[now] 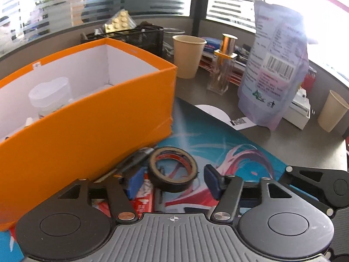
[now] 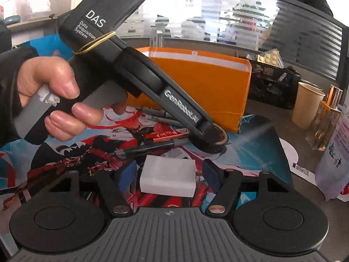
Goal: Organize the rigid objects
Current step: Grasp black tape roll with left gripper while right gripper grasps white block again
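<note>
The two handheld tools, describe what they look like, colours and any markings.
Both are matte black, with ribbed grey housings, round pivot discs and silver rivets. The left tool and right tool carry blue pads. The left tool's body reads "DAS Data Acquisition System" and "GenRobot.AI" in white, has a rubber band around it and a grey handle; a black sleeve shows.

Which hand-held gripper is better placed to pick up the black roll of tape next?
Left. The left hand-held gripper stands open with the black roll of tape right between its blue pads, beside the orange cardboard box. The right hand-held gripper is open around a white rectangular block instead.
</note>
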